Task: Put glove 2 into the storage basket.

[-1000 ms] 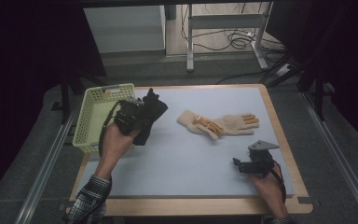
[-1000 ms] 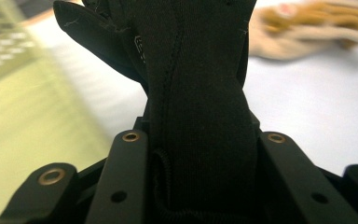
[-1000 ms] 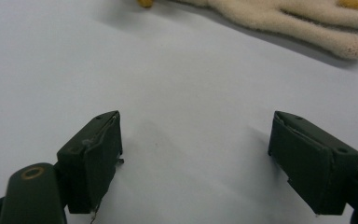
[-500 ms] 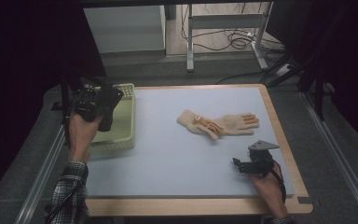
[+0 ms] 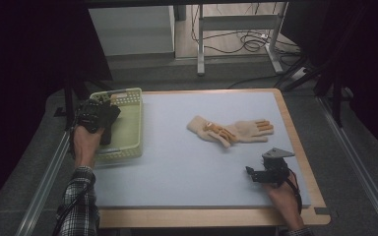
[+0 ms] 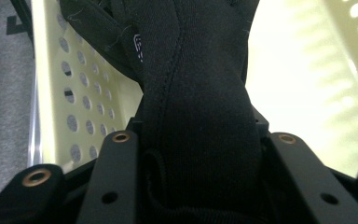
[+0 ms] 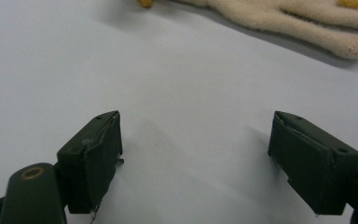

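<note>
Your left gripper (image 5: 103, 120) hangs over the left side of the green basket (image 5: 128, 147), w/ the black glove (image 6: 200, 107) between its 2 jaws. In the left gripper view the glove fills the gap from the jaw roots up, bunched at the bottom and hanging away toward the basket's inside; the perforated wall (image 6: 74, 98) is at left, the pale floor (image 6: 303, 84) at right. The jaws have just been opening a bit w/ the glove between them. The fabric sits against both jaws, but you can't tell from the frames if the pads press on it or if it lies loose. In the high view the glove is a dark mass at the gripper, over the basket's left rim, your hand (image 5: 84, 145) just outside the basket.

Your right gripper (image 5: 263, 173) rests low at the near right of the blue mat (image 5: 187, 167), jaws wide apart, nothing in them. The right gripper view has bare mat between the 2 fingers (image 7: 93, 158). The 2 cream gloves (image 5: 231, 130) lie mid-mat, overlapping, well beyond those fingertips; 1 finger of a cream glove (image 7: 307, 21) crosses the top of that view.
</note>
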The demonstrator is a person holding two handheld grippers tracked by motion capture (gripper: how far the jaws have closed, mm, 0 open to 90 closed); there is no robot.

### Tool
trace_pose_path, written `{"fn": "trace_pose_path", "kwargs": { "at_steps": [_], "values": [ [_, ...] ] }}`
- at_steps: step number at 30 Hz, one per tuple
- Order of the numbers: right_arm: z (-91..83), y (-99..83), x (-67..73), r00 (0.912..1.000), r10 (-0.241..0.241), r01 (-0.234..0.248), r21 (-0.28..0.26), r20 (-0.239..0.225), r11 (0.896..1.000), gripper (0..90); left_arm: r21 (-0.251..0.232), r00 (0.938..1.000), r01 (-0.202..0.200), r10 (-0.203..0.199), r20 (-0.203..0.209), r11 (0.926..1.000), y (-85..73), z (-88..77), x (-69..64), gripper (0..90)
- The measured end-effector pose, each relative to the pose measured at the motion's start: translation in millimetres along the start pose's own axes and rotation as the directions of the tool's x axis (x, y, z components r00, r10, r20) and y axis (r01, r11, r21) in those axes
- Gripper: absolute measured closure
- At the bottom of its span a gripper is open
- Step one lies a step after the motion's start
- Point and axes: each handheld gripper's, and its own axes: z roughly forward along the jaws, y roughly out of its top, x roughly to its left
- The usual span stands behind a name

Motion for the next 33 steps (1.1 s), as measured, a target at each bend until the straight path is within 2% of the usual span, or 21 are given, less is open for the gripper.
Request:
{"fn": "trace_pose_path", "kwargs": {
  "at_steps": [3, 5, 9, 12, 16, 20, 23, 30, 33],
  "values": [
    [0.0, 0.0, 0.0, 1.0000, 0.000, 0.000, 0.000, 0.000, 1.000, 17.1, 0.043, 0.9989, -0.013, 0.015, -0.044, 0.9990, 2.0, 7.4, -1.6, 45.3],
    [0.0, 0.0, 0.0, 1.0000, -0.001, 0.001, 0.000, 0.000, 1.000, 17.1, 0.052, 0.9980, -0.015, 0.018, -0.060, 0.9986, 2.1, 9.1, -1.1, 34.7],
    [0.0, 0.0, 0.0, 1.0000, 0.000, 0.000, 0.000, 0.000, 1.000, 17.2, 0.023, 0.9986, 0.002, -0.001, -0.052, 0.9997, 3.1, 0.4, 2.1, 20.9],
    [0.0, 0.0, 0.0, 1.0000, -0.001, 0.001, 0.000, 0.001, 1.000, 17.2, 0.006, 0.9989, 0.002, -0.002, -0.047, 1.0000, 2.8, -9.1, 4.2, 17.9],
    [0.0, 0.0, 0.1, 1.0000, -0.001, 0.001, 0.000, 0.001, 1.000, 17.2, -0.050, 0.9999, 0.000, 0.001, 0.014, 0.9988, -1.0, -21.1, 4.0, 16.9],
    [0.0, 0.0, 0.0, 1.0000, -0.001, 0.001, 0.000, 0.001, 1.000, 17.1, -0.104, 0.9952, -0.001, 0.011, 0.097, 0.9946, -7.3, -28.8, 0.5, 13.3],
    [0.0, 0.0, 0.1, 1.0000, -0.002, 0.002, 0.000, 0.001, 1.000, 17.2, -0.140, 0.9893, -0.001, 0.022, 0.144, 0.9902, -11.6, -33.5, -3.1, 13.4],
    [0.0, 0.0, 0.1, 1.0000, -0.001, 0.001, 0.001, 0.001, 1.000, 17.1, -0.188, 0.9759, -0.063, 0.100, 0.194, 0.9802, -18.0, -47.5, -26.5, 17.9],
    [0.0, -0.1, 0.1, 1.0000, -0.002, 0.002, 0.001, 0.001, 1.000, 17.1, -0.224, 0.9644, -0.077, 0.130, 0.231, 0.9715, -20.7, -55.0, -40.6, 16.6]
  ]
}}
